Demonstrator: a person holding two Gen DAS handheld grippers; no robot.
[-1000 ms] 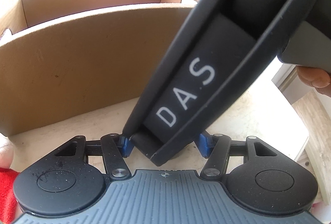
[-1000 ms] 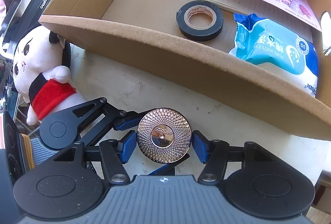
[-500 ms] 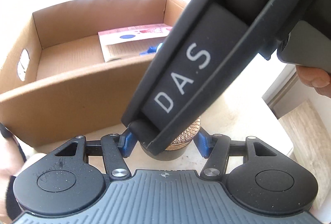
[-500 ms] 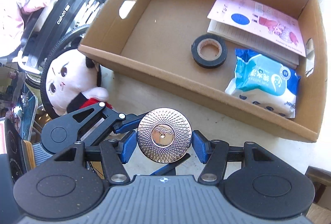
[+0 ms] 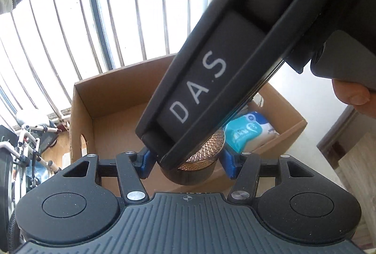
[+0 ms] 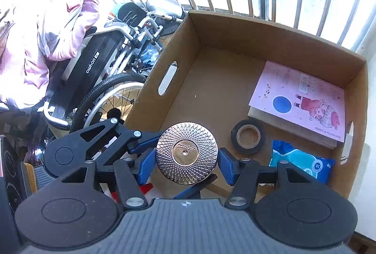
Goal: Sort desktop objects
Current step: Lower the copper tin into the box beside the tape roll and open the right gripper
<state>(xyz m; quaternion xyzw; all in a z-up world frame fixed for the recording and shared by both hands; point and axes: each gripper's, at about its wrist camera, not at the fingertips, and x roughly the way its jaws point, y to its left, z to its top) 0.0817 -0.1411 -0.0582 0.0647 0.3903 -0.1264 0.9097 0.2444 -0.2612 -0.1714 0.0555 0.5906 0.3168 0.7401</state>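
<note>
Right wrist view: both grippers, jaws clamped on the round metal container (image 6: 186, 156), have risen above the cardboard box (image 6: 211, 80), whose tape roll (image 6: 248, 136) and wipes packet (image 6: 303, 164) now show fully.

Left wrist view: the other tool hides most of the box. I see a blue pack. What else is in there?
Observer: A black tape roll lies beside the blue wipes pack.
Operator: Anything more?
Observer: A pink booklet lies flat toward the far right corner of the cardboard box.
Operator: Right tongs on the tin?
Observer: Yes, the right tongs clamp the patterned lid of the tin from both sides.
</note>
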